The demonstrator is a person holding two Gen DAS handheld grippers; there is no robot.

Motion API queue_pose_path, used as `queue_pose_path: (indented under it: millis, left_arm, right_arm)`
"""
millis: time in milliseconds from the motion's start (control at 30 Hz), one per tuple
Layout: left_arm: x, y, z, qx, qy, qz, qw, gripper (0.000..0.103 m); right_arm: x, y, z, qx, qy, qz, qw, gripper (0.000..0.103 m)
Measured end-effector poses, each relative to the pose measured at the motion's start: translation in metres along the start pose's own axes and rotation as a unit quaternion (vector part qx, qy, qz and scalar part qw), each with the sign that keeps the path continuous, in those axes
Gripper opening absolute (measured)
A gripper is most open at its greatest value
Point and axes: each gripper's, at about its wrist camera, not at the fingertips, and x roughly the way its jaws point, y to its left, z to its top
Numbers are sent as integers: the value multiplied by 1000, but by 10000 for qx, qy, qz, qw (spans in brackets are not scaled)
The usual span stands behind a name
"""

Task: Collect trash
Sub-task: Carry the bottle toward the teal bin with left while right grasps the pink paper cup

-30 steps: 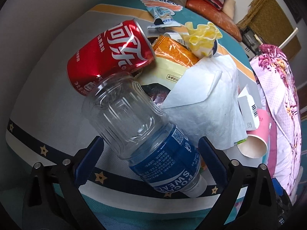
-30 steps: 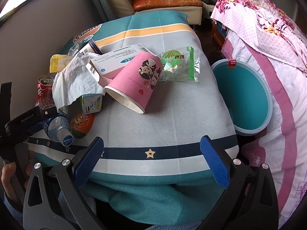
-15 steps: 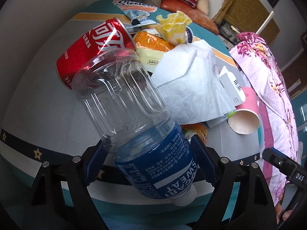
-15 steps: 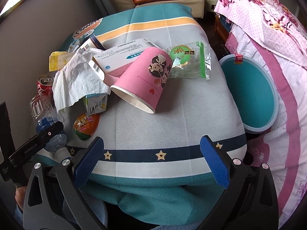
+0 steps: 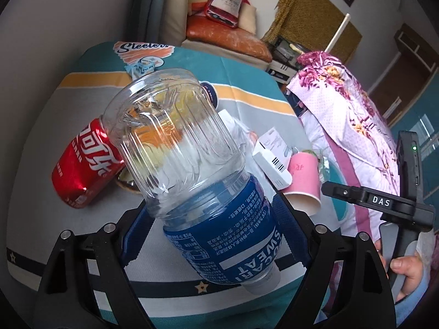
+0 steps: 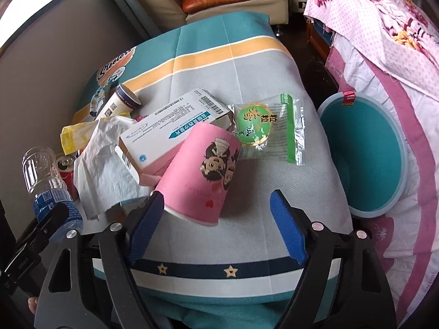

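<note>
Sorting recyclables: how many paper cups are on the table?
2: a pink cup lying on its side near the right gripper, and a white-and-navy cup tipped behind the box. Others may be hidden.

Striped cloth-covered table (image 6: 247,63), littered with pink paper cup (image 6: 197,175), white carton (image 6: 167,131), green wrapper (image 6: 269,128), crumpled tissue (image 6: 107,159), red can (image 5: 85,161)

One plastic bottle (image 5: 197,170), one red can (image 5: 87,164), one pink cup (image 6: 200,175) (a second, white-and-navy cup (image 6: 120,104) lies behind), one carton (image 6: 170,131), one tissue (image 6: 107,159), one green wrapper (image 6: 263,128), one teal bin (image 6: 365,153).
</note>
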Motion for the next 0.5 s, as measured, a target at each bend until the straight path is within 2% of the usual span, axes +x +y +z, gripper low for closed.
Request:
queue_pose_path:
  millis: [133, 233, 333, 367, 500]
  left_arm:
    - [4, 6, 7, -33, 15, 32, 10000, 85]
    - [4, 11, 8, -91, 39, 34, 9999, 85]
    - [5, 12, 9, -99, 52, 55, 9999, 85]
    - [6, 11, 9, -86, 57, 68, 9999, 85]
    - [5, 8, 9, -66, 47, 51, 10000, 85]
  right_arm:
    - [23, 1, 15, 68, 175, 156, 9997, 76]
    - [39, 0, 18, 241, 396, 440, 9980, 76]
    - [45, 5, 19, 210, 413, 580, 9972, 76]
    - [45, 7, 18, 167, 408, 657, 9969, 67]
    - [35, 18, 16, -42, 284, 665, 9974, 62]
